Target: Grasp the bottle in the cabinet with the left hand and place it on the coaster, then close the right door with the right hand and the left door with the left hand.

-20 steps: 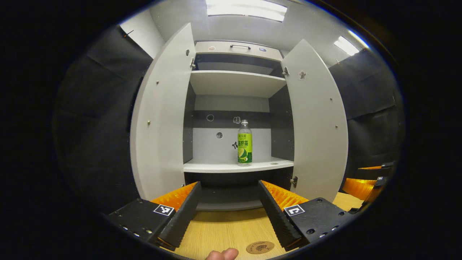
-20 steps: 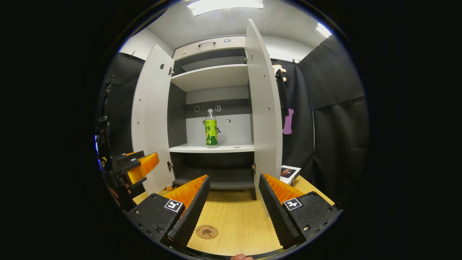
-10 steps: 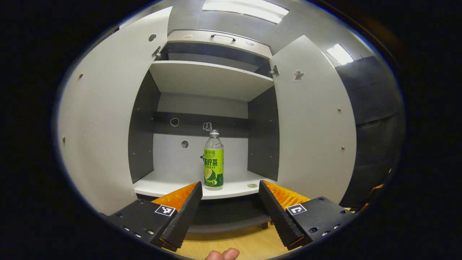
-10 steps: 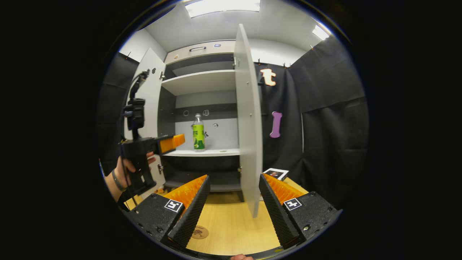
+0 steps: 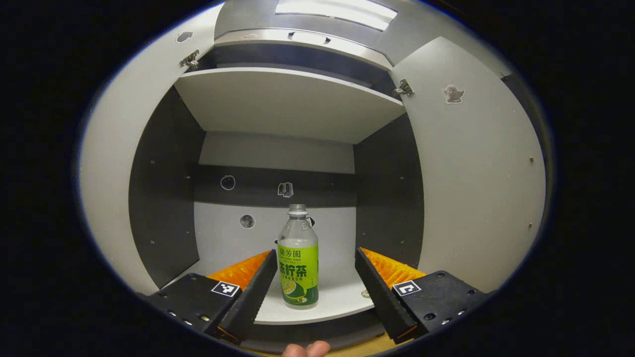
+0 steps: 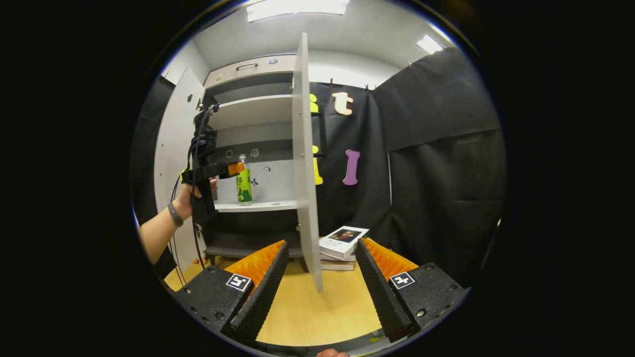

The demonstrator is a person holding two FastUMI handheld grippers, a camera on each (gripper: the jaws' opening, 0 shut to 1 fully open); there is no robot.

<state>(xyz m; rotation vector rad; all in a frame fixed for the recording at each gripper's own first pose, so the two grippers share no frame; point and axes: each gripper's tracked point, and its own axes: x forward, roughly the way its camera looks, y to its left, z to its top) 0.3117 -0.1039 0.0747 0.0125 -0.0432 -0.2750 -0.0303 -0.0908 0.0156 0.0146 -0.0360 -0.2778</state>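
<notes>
A clear bottle (image 5: 298, 258) with a green label and white cap stands upright on the cabinet's middle shelf (image 5: 327, 305). My left gripper (image 5: 313, 290) is open just in front of it, and the bottle shows between the jaws without touching them. In the right gripper view the left gripper (image 6: 218, 171), held by a hand (image 6: 191, 193), reaches into the cabinet beside the bottle (image 6: 243, 181). My right gripper (image 6: 320, 282) is open low over the wooden table (image 6: 322, 312), holding nothing. The right door (image 6: 305, 158) stands open edge-on ahead of it; the left door (image 6: 171, 148) is open too.
Stacked books (image 6: 342, 243) lie on the table right of the right door. An upper shelf (image 5: 287, 104) spans the cabinet above the bottle. The open doors (image 5: 476, 168) flank the left gripper on both sides. Black cloth hangs behind the cabinet on the right.
The left gripper has risen and gone forward to the bottle's shelf, so the bottle looms larger between its jaws. The right gripper has swung right; the right door now appears edge-on.
</notes>
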